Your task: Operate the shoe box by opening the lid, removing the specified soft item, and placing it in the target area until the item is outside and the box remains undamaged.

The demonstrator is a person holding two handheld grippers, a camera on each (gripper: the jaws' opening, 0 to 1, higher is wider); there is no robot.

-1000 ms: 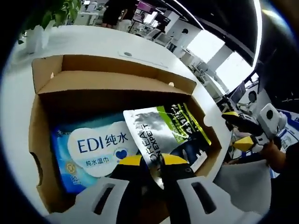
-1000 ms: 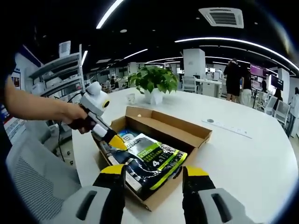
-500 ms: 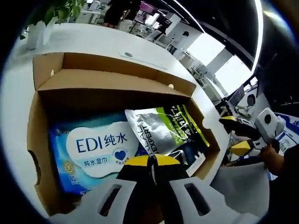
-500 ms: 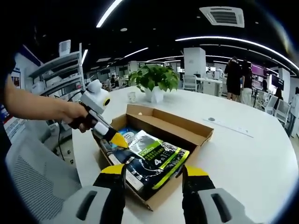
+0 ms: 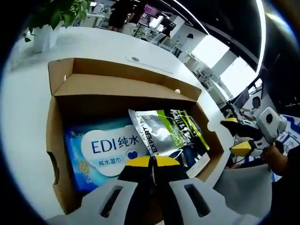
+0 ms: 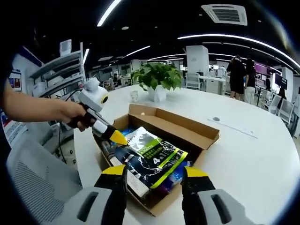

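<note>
Since a second ago the left hand-held gripper (image 5: 150,161) has been pressed together on the silver-green pouch (image 5: 166,136), lifted slightly at centre frame inside the shoe box (image 6: 197,132). Right hand-held gripper (image 6: 152,176) is held spread, lower centre.

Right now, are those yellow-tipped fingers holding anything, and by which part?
The left gripper pinches the silver-green pouch by its near edge, in the shoe box. The right gripper holds nothing.

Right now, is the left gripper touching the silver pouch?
Touching: in the left gripper view, the left gripper is shut on the silver pouch's lower edge.
</note>
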